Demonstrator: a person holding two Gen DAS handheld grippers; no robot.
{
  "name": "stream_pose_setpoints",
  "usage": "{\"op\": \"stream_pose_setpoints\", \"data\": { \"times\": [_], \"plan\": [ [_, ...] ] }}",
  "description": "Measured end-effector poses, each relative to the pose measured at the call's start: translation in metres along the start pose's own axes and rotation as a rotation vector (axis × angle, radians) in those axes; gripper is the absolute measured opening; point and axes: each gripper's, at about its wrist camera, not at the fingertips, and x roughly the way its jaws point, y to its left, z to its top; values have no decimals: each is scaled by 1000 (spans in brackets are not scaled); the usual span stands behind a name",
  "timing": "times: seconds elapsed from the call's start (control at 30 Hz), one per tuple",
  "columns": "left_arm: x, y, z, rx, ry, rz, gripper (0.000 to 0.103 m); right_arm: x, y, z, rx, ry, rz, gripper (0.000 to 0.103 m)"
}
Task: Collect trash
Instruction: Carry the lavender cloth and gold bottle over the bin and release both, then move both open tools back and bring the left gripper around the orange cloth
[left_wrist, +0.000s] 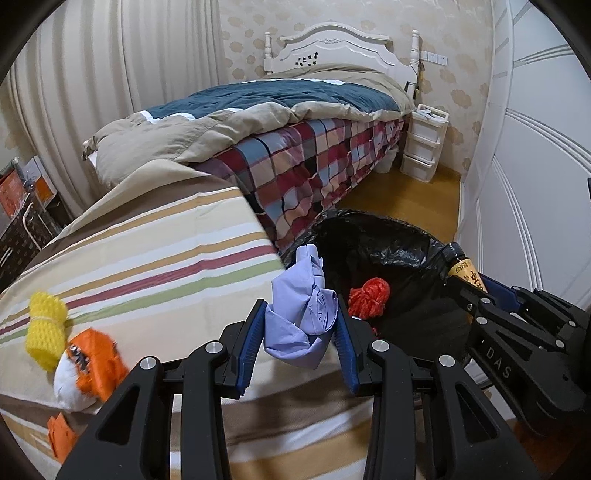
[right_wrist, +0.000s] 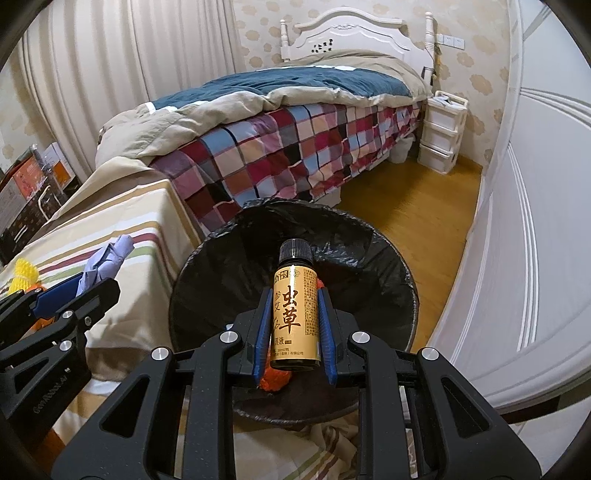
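My left gripper (left_wrist: 301, 314) is shut on a crumpled lilac paper wad (left_wrist: 304, 317) and holds it above the striped table edge, beside the bin. My right gripper (right_wrist: 293, 295) is shut on a small brown bottle with a gold label (right_wrist: 293, 317) and holds it upright over the black-lined trash bin (right_wrist: 388, 295). A red net ball (left_wrist: 369, 297) lies inside the bin (left_wrist: 406, 254). The bottle (left_wrist: 463, 271) and right gripper also show at the right of the left wrist view. The paper wad (right_wrist: 105, 262) shows at the left of the right wrist view.
On the striped tablecloth (left_wrist: 147, 251) lie a yellow foam net (left_wrist: 46, 334) and an orange-and-white wrapper (left_wrist: 88, 365). A bed with a plaid cover (right_wrist: 295, 155) stands behind the bin. A white wardrobe (right_wrist: 535, 221) is at the right, white drawers (right_wrist: 441, 136) at the back.
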Motion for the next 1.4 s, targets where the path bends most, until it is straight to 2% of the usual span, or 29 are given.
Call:
{"op": "stream_pose_setpoints", "data": {
  "times": [0.47, 0.5, 0.53, 0.6, 0.63, 0.67, 0.77, 1.03, 1.3, 1.4],
  "plan": [
    [26, -20, 15, 36, 21, 20, 38, 16, -15, 7, 26, 6, -16, 23],
    [28, -21, 16, 37, 23, 21, 39, 17, -16, 7, 28, 5, -18, 24],
    [29, -21, 15, 38, 28, 29, 44, 17, -17, 7, 31, 3, -20, 24],
    [29, -20, 15, 29, 24, 38, 68, 18, -19, 6, 36, -1, -25, 29],
    [27, -18, 15, 20, 16, 42, 70, 18, -19, 6, 37, -2, -27, 32],
    [25, -17, 15, 13, 10, 44, 71, 19, -20, 6, 40, -5, -31, 38],
    [22, -14, 15, 13, -1, 56, 75, 17, -22, 5, 36, -14, -51, 40],
    [10, -8, 14, 8, -32, 72, 79, 8, -19, 1, 37, -27, -72, 57],
    [-6, 4, 9, -18, -41, 83, 79, -5, -12, -2, 37, -39, -79, 66],
    [-16, 11, 3, -28, -48, 98, 79, -10, -5, -5, 31, -38, -70, 67]
  ]
}}
